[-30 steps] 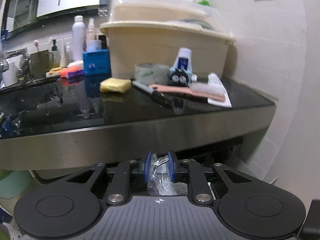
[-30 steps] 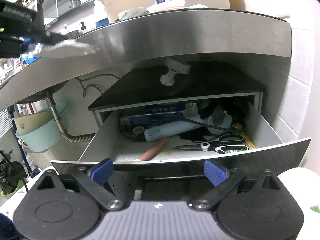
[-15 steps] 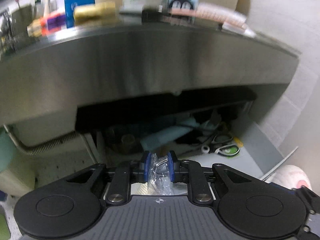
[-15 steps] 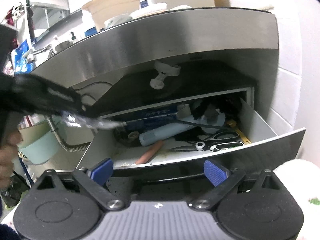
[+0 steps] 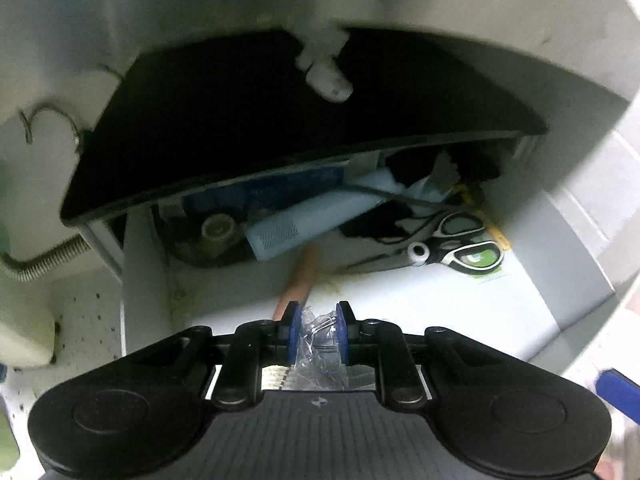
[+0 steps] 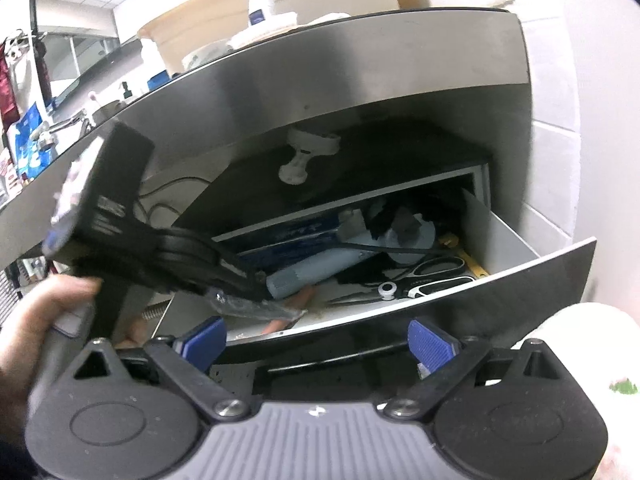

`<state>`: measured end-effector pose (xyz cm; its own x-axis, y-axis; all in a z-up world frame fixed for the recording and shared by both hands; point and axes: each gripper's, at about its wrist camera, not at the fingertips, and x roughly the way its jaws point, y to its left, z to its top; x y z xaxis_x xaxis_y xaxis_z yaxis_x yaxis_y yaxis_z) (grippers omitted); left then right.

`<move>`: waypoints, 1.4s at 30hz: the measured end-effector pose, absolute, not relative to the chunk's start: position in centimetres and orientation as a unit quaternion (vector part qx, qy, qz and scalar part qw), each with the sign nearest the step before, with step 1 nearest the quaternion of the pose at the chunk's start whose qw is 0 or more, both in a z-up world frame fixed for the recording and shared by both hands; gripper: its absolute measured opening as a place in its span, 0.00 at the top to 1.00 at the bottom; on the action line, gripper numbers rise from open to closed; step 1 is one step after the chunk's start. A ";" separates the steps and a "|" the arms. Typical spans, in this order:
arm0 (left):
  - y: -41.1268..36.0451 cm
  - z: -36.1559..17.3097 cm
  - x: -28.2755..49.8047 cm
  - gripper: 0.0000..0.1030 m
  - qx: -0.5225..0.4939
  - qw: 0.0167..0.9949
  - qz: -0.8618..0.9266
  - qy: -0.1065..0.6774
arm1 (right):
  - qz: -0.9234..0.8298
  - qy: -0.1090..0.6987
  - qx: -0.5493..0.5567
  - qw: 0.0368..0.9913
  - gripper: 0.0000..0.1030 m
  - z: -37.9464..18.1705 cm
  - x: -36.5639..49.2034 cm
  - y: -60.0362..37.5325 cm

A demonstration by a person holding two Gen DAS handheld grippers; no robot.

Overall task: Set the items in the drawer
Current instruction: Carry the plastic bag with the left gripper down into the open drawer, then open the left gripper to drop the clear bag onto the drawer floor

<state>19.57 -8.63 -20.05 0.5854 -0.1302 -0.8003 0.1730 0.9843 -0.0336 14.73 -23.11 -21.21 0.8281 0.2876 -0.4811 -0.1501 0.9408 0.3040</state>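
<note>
Left wrist view, left hand-held gripper (image 5: 318, 322) pinching clear plastic packet (image 5: 318, 344), over drawer (image 5: 420, 300), no legible writing.

The drawer (image 5: 404, 300) floor lies bare along its front edge and toward its front right corner. Further back, scissors (image 5: 460, 248), a pale blue cylinder (image 5: 304, 228) and a reddish stick (image 5: 300, 276) crowd it, and the dark shelf (image 5: 280, 112) overhangs the rear, so the gap above is low.

Crinkly clear plastic packet (image 5: 318, 330), brushed metal counter edge (image 6: 360, 76), glossy black drawer front (image 6: 500, 292), smooth white drawer floor (image 5: 420, 304).
</note>
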 end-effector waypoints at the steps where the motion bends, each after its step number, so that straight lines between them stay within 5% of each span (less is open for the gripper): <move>1: -8.7 -20.4 20.0 0.82 0.018 0.886 -0.084 0.456 | 0.115 0.268 0.129 0.948 0.05 -21.2 14.7 -23.2; 17: -10.1 -23.2 23.8 0.82 -0.008 0.828 -0.070 0.556 | 0.108 0.275 0.145 0.944 0.05 -21.6 14.8 -23.4; 37: -10.3 -23.1 22.7 0.73 0.020 0.825 -0.079 0.559 | 0.108 0.282 0.146 0.942 0.05 -21.8 15.0 -23.4; 42: -10.1 -22.1 21.7 0.56 0.009 0.834 -0.092 0.543 | 0.108 0.283 0.143 0.942 0.05 -21.8 14.9 -23.4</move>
<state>21.68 -10.13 -22.09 0.3924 -0.1445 -0.9084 0.1634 0.9828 -0.0858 14.95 -23.36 -21.77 0.8167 0.2838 -0.5025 -0.1222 0.9360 0.3300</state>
